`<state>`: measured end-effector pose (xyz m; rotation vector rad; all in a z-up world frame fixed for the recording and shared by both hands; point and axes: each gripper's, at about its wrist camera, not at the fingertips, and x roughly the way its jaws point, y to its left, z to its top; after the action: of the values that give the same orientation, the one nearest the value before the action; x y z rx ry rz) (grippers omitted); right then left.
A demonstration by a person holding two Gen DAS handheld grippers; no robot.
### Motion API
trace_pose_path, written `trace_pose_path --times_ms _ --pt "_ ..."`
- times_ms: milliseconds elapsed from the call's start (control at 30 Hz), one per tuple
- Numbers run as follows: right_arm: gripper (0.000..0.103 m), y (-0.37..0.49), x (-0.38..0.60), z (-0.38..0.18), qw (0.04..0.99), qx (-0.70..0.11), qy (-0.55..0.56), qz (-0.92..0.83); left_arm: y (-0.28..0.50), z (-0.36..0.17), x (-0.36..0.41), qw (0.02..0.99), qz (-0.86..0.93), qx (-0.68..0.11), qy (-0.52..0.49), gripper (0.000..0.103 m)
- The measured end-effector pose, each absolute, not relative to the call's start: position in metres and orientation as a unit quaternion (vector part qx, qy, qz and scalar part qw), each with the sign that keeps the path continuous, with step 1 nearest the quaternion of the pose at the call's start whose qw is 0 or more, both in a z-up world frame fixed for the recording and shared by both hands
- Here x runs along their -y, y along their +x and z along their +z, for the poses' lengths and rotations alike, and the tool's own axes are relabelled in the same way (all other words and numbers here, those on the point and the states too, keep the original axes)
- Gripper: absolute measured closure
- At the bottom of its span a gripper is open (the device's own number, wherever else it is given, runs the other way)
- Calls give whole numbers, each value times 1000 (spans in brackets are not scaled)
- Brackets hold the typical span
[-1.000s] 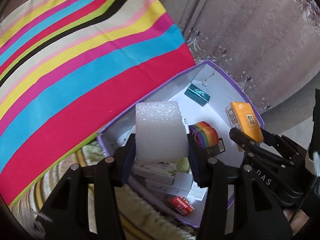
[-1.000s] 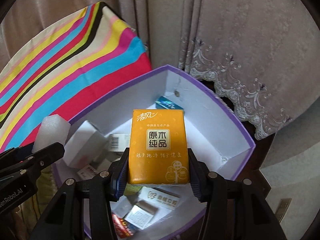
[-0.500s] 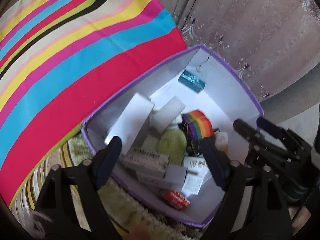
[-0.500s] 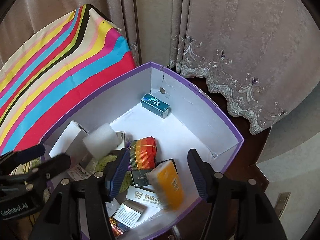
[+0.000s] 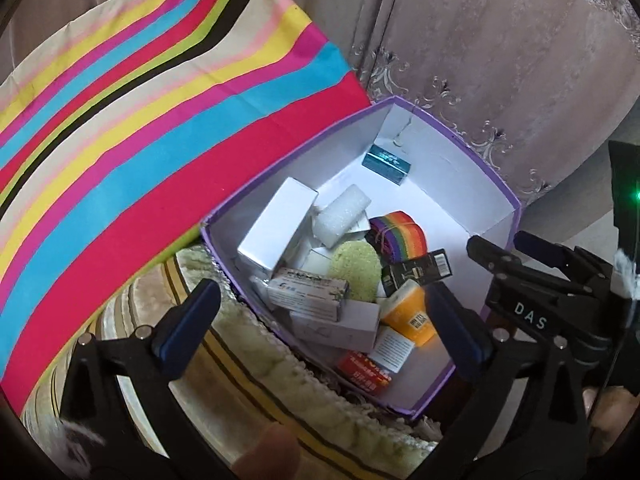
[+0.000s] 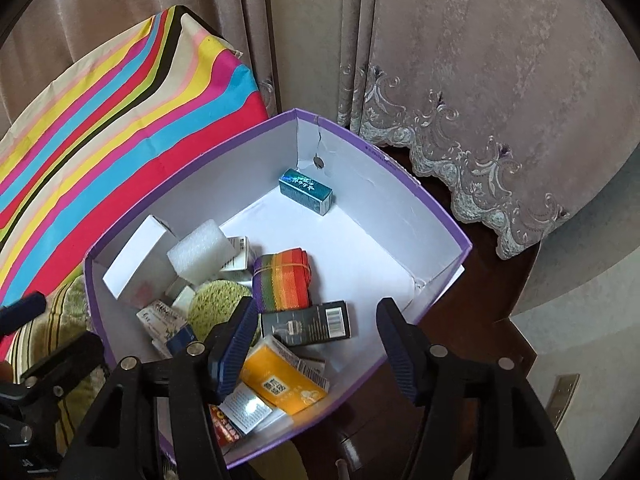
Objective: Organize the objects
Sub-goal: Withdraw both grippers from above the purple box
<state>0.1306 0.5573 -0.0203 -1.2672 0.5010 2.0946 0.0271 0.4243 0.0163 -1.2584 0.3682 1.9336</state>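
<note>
Inside the purple-edged box (image 6: 424,216) I see the white foam block (image 6: 202,252) lying toward the left wall, resting on a white carton (image 6: 138,262) and other small packs, with the green sponge (image 6: 218,300) just near of it. The orange tissue pack (image 6: 280,380) lies tilted at the near edge, next to a black carton (image 6: 306,322) and the rainbow strap roll (image 6: 284,280); a teal carton (image 6: 306,190) sits alone at the far corner. My left gripper (image 5: 320,328) has just been opening, its fingers (image 5: 188,320) spread wide with nothing between them. My right gripper (image 6: 316,344) hangs over the near side, fingers released, gripping nothing. Left of the box is a striped cloth (image 5: 140,140); beyond it, curtains (image 6: 500,80).
</note>
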Motion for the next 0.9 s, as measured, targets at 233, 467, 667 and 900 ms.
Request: trace_pose_path --times_ms 233,467,667,900 --pt "40 138 -553 -15 314 -193 -478 797 26 13 -426 396 753 -147 -504 0" --pt "40 138 -548 -16 312 -194 -480 797 25 10 -429 399 745 -138 -516 0" --pt "40 138 -549 -17 314 -196 -480 796 27 10 -433 402 743 -143 -516 0" --pt "40 137 -552 -18 313 -195 -480 796 27 9 -436 401 742 -149 -516 0"
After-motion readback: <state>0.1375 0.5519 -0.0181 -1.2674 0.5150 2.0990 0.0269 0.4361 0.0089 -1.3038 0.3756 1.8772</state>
